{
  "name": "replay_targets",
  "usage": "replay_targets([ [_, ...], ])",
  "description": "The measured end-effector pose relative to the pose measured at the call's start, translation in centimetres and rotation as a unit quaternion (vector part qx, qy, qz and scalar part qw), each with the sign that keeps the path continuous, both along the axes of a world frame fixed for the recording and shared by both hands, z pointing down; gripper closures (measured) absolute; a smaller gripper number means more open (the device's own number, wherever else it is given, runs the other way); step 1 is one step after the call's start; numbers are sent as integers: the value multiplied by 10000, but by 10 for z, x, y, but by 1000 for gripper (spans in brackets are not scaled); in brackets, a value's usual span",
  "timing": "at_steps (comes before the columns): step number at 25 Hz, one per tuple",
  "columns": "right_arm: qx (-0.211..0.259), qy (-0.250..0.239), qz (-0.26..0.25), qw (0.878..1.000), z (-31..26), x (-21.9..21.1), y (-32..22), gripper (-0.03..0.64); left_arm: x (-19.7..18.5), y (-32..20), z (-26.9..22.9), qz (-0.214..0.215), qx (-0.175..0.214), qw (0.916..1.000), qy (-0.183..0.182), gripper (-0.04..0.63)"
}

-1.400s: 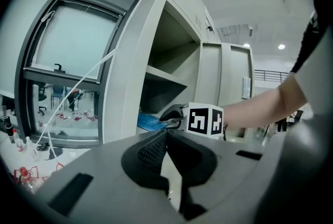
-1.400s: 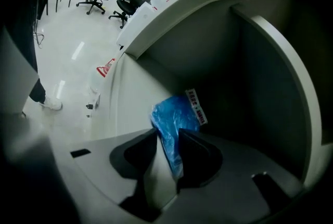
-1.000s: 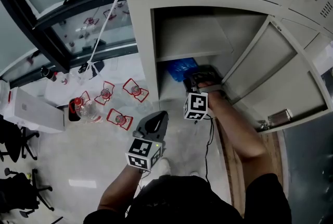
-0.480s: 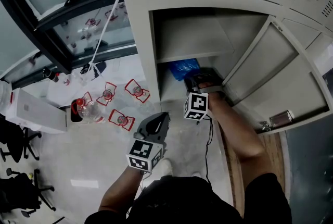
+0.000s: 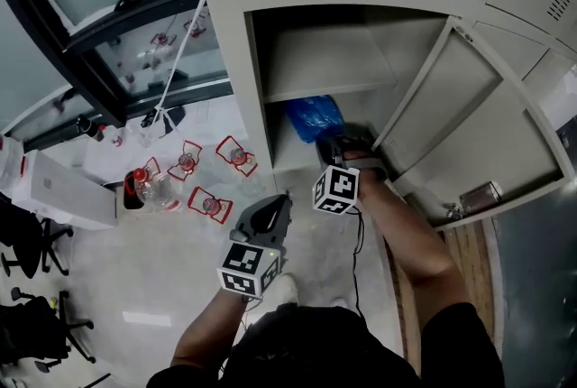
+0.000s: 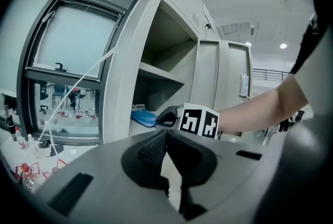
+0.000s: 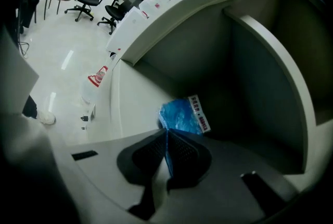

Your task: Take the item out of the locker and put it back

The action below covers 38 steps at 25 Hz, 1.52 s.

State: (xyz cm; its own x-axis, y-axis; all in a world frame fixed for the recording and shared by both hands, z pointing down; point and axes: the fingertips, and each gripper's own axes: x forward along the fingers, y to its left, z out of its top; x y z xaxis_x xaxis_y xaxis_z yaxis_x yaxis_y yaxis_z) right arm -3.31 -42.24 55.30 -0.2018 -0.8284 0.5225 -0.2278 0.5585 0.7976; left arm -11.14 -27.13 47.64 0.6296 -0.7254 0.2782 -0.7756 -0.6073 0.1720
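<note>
Jaws just closed, the right gripper [image 7: 166,133] pinches the near edge of the blue plastic packet [image 7: 182,113] just ahead in the locker [image 5: 225,61], likely light, soft and slippery; the left gripper [image 6: 167,133] is pressed together, empty.

The right gripper [image 7: 167,137] has just been closing its jaws from wide apart, and they are now pinching a fold of the blue bag [image 7: 182,115] between their pads. In the head view the bag [image 5: 313,117] is bunching up and showing more of itself at 11 o'clock from the gripper's tip, where only a flatter strip was peeking out before. The gripper is rolling slightly, so its marker cube [image 5: 336,189] is sitting more tilted. The head view itself is swinging a little, with the locker [image 5: 225,61] drifting toward 9 o'clock.
</note>
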Motion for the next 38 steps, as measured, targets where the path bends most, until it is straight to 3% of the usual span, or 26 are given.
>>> replay_targets([
  [14, 64, -1444, 179, 9893, -41, 4, 64, 611, 17, 45, -10, -284, 69, 9996, -7, 591],
  [23, -43, -2257, 177, 9740, -65, 27, 122, 611, 44, 86, -20, -513, 144, 9986, 38, 591],
  [29, -148, -2834, 113, 9588, -82, 46, 163, 611, 68, 119, -25, -659, 195, 9976, 18, 591],
  [38, -541, -3724, -34, 9265, -95, 77, 223, 612, 98, 175, -25, -1041, 215, 9943, -63, 591],
])
